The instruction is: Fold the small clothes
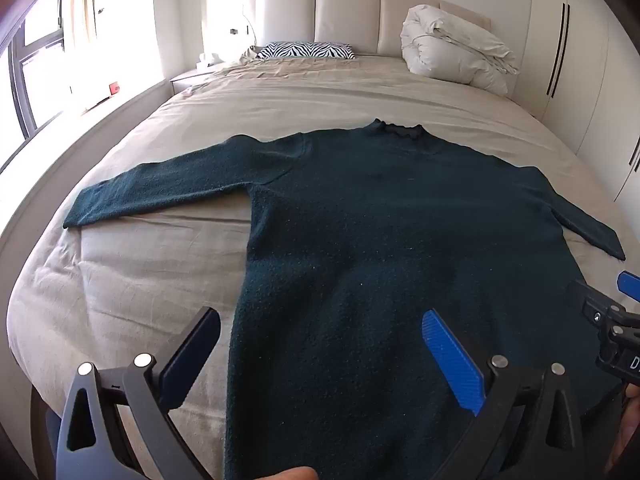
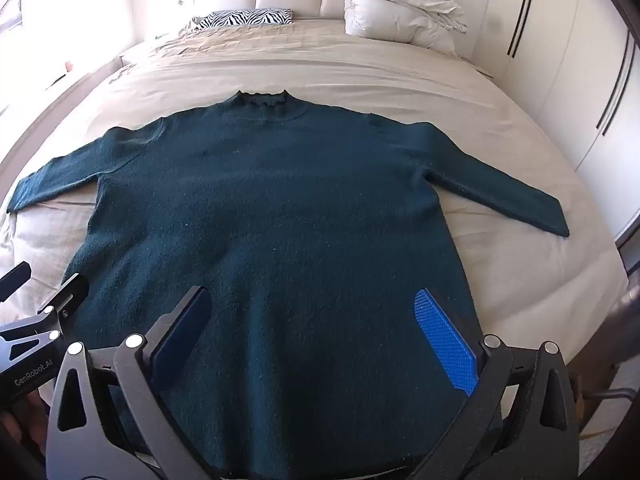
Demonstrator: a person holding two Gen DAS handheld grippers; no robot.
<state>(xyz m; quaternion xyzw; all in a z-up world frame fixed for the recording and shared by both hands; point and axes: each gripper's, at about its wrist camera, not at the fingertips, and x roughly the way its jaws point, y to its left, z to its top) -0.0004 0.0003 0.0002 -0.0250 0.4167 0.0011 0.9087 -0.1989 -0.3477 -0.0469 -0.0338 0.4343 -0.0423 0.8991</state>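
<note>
A dark teal knit sweater (image 1: 380, 220) lies flat on the bed, collar away from me, both sleeves spread out to the sides; it also shows in the right wrist view (image 2: 280, 208). My left gripper (image 1: 320, 320) is open and empty, hovering above the sweater's lower left part near its left edge. My right gripper (image 2: 310, 296) is open and empty, hovering above the sweater's lower middle near the hem. The right gripper's tip (image 1: 630, 286) shows at the right edge of the left wrist view, and the left gripper's fingers (image 2: 70, 292) show at the left of the right wrist view.
The bed (image 1: 140, 280) has a beige sheet. A zebra-print pillow (image 1: 306, 50) and a bundled white duvet (image 1: 452, 48) lie by the padded headboard. White wardrobes (image 2: 560, 80) stand to the right, a window (image 1: 36, 60) to the left.
</note>
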